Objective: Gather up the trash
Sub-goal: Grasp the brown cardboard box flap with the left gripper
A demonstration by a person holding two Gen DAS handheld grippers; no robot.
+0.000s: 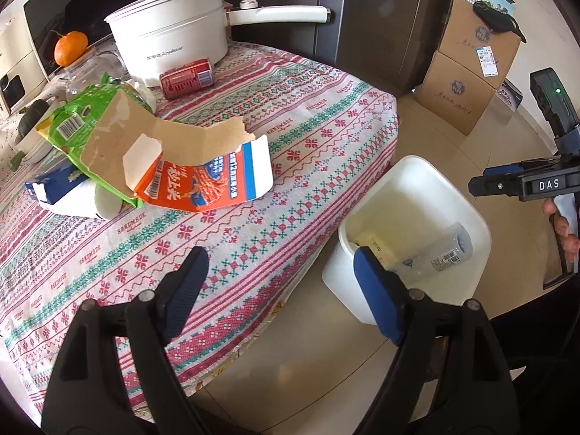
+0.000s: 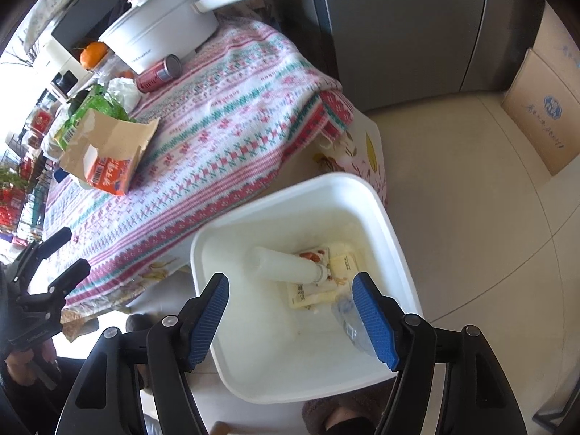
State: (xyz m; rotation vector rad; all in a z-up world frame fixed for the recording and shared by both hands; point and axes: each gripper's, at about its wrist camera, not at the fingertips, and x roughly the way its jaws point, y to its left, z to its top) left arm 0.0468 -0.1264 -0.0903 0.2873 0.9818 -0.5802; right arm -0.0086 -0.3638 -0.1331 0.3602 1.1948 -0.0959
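A white trash bin (image 2: 384, 214) stands on the floor beside the table and holds a white bottle (image 2: 290, 264), flat wrappers (image 2: 311, 291) and a clear plastic bottle (image 2: 348, 322). My right gripper (image 2: 293, 311) is open and empty above the bin. My left gripper (image 1: 279, 290) is open and empty over the table's near edge, left of the bin (image 1: 467, 206). On the table lie a torn orange carton (image 1: 203, 185), a green wrapper (image 1: 87, 123), a red can (image 1: 186, 78), a paper cup (image 1: 105, 206) and a blue box (image 1: 54, 183).
A white electric pot (image 1: 170, 36) with a long handle stands at the table's back, with an orange (image 1: 70, 48) and a glass jar beside it. A grey fridge (image 1: 380, 18) and stacked cardboard boxes (image 1: 467, 69) stand behind the bin on the tiled floor.
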